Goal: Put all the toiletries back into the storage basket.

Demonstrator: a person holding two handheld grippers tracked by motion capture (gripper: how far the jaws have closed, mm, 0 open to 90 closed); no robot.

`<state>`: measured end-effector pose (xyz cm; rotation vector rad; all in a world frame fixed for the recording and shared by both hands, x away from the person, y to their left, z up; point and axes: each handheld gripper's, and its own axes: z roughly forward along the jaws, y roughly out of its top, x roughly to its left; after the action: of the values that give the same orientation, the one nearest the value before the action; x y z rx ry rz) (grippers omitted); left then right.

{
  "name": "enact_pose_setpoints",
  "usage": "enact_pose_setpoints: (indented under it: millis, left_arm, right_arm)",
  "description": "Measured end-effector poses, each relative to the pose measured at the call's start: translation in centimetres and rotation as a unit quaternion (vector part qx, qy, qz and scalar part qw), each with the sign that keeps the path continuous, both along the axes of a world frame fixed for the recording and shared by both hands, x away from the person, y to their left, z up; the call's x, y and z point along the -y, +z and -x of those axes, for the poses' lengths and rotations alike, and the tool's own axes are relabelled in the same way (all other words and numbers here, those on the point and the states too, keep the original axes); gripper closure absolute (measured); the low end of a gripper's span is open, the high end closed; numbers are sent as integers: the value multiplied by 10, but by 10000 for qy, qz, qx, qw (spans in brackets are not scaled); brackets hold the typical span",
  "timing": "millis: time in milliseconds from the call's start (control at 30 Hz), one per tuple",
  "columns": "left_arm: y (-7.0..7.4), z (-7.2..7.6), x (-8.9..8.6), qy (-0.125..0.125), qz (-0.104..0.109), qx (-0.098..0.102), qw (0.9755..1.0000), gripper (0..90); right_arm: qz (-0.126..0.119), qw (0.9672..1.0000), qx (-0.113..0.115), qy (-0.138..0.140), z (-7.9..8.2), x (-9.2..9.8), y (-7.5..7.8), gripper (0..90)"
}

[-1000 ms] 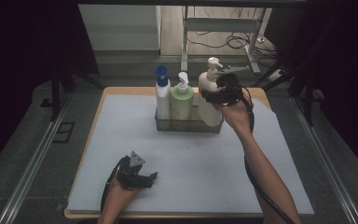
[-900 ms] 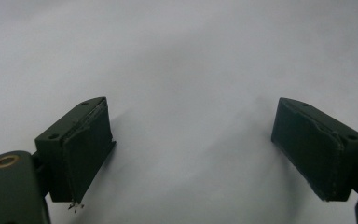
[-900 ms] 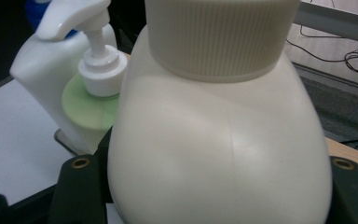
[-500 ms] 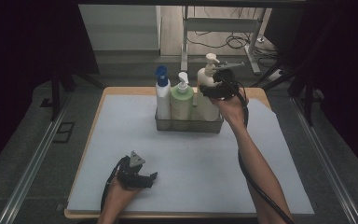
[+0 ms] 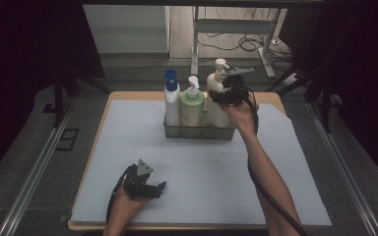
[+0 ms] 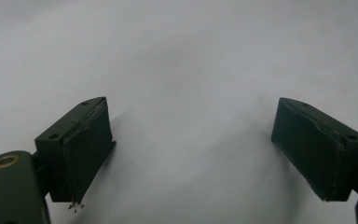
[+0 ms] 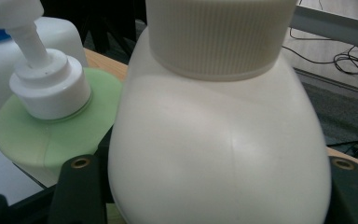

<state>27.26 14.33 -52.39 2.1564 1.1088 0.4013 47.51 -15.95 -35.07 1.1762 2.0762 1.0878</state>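
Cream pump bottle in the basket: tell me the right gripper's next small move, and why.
Probably lift it straight up. In the right gripper view the right gripper has a jaw against each side of the cream pump bottle, seemingly gripping it. The bottle stands in the wire basket tight against the green bottle, so sideways motion would likely push that one.

Cream pump bottle (image 7: 219,154) cut off at twelve and six o'clock; fingers' pads hidden behind its flanks, contact untellable.
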Motion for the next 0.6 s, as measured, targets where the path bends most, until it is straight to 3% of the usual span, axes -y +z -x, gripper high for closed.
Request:
enact_pose_setpoints:
  millis: [600]
  left_arm:
    - [0,0,0,-15,-24,-16,10000,119]
  right_arm:
    - [-21,9999,-115,-10,4,4,-18,365]
